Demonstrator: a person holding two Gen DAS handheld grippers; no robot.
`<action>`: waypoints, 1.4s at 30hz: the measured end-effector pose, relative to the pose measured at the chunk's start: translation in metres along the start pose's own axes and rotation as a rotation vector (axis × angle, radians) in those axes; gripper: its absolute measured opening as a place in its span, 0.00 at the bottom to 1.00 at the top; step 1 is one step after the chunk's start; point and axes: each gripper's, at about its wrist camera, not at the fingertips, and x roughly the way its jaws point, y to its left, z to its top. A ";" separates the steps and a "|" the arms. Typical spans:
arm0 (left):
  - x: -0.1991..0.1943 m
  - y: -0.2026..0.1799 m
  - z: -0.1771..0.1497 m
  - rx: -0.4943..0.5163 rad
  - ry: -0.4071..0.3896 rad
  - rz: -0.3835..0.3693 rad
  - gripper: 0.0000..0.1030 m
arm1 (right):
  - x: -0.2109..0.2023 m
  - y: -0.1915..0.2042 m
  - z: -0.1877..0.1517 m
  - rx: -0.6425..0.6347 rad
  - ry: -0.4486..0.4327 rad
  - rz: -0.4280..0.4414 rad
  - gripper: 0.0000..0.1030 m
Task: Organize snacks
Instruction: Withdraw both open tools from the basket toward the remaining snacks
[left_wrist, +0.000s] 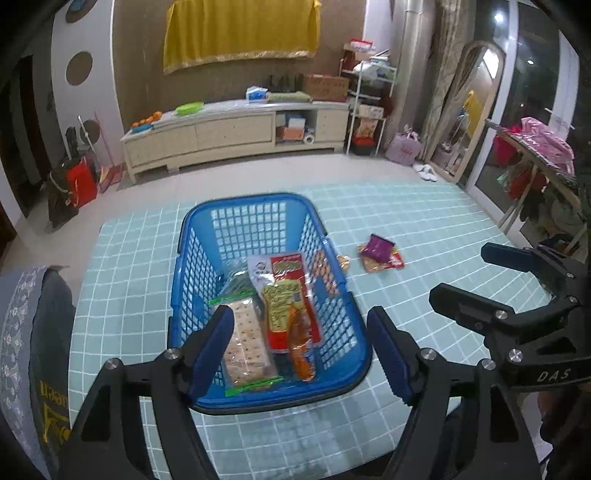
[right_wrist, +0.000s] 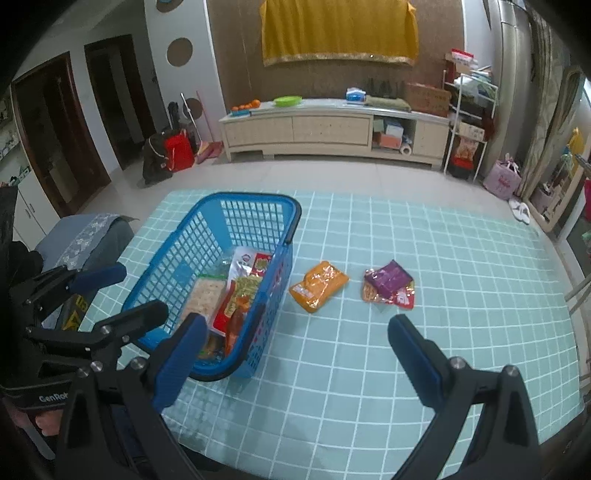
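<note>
My left gripper jaws wide, empty, over blue basket w/ snacks in. Right gripper jaws wide, empty. Orange pack, purple pack on bench. Risk: I bump basket, grab 2 packs.

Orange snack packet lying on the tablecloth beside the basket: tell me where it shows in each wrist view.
Left wrist view: the orange snack packet is mostly hidden behind the blue basket's right wall; only an edge peeks out.
Right wrist view: the packet lies in full view at centre, right of the basket.
Shared landmark: the purple packet, right of it.
</note>
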 end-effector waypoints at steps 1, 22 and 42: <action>-0.004 -0.003 0.000 0.009 -0.010 -0.001 0.71 | -0.004 -0.001 0.000 0.000 -0.003 -0.001 0.97; -0.005 -0.114 0.012 0.211 -0.065 -0.058 0.81 | -0.048 -0.081 -0.008 -0.030 -0.083 -0.104 0.99; 0.136 -0.167 0.043 0.225 0.130 -0.025 0.81 | 0.036 -0.190 -0.020 0.047 0.076 -0.150 0.99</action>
